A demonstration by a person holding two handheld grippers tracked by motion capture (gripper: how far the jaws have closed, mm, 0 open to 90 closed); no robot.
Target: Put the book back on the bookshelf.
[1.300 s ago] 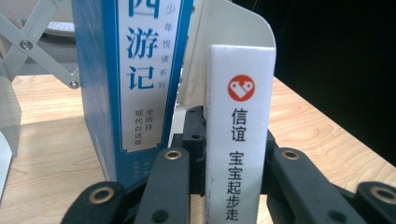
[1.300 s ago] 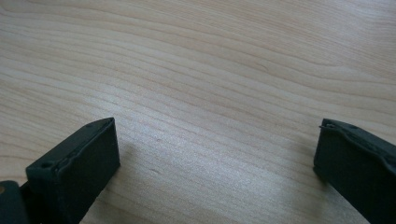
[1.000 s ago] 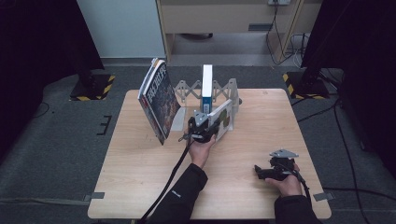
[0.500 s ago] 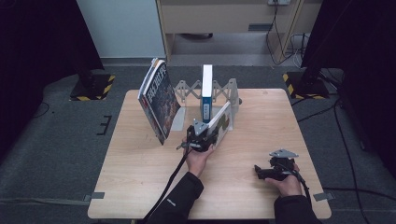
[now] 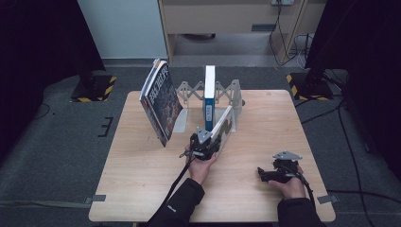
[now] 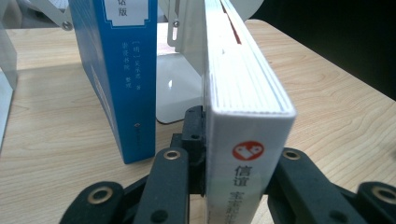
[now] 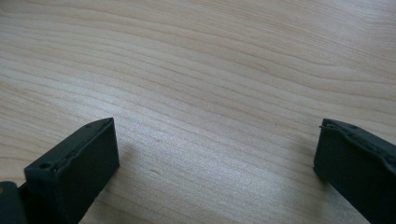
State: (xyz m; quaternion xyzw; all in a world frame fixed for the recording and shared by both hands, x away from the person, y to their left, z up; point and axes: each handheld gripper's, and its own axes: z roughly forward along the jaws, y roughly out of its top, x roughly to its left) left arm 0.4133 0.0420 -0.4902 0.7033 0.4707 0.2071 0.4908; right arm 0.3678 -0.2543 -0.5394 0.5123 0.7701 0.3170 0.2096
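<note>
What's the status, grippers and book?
Left hand-held gripper clamped on white paperback book. Right hand-held gripper open, idle. Upright blue book close alongside.

Both forearms wear dark sleeves, the left sleeve (image 5: 182,208) bearing a small white mark. Each black gripper carries a grey three-cornered plate behind its jaws, the left gripper (image 6: 233,163) showing brass-ringed screws (a black cable trails back).

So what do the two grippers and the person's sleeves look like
Both the left gripper and right gripper are black, each topped by a grey three-cornered plate. The left's black fingers carry brass-coloured rivets, and a black cable trails from it. The sleeves are black, with small white lettering on the left one.
</note>
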